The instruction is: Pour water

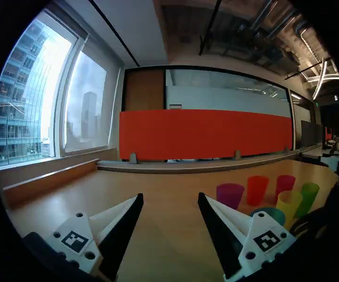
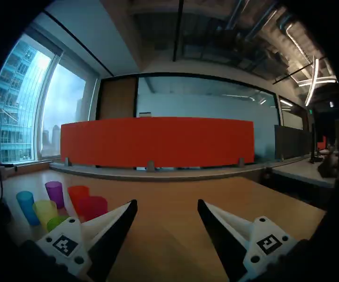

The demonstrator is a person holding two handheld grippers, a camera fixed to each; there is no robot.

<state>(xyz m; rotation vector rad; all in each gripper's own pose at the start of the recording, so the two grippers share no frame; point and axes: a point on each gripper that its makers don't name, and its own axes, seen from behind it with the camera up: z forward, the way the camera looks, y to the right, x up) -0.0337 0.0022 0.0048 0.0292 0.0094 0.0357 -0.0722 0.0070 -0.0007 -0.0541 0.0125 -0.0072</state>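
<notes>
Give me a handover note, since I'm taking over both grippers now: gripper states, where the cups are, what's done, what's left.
Left gripper: open, empty, over the wooden table.
Right gripper: open, empty.
Coloured cups: six, clustered on the table, right of the left gripper, left of the right one.
Done: nothing grasped.
Left: grasp a cup and pour; water not discernible.

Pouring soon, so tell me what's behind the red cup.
Behind the red cup: wooden table, then the orange divider along its far edge, with glass above. The table patch right behind the cup is covered by the cup itself.
</notes>
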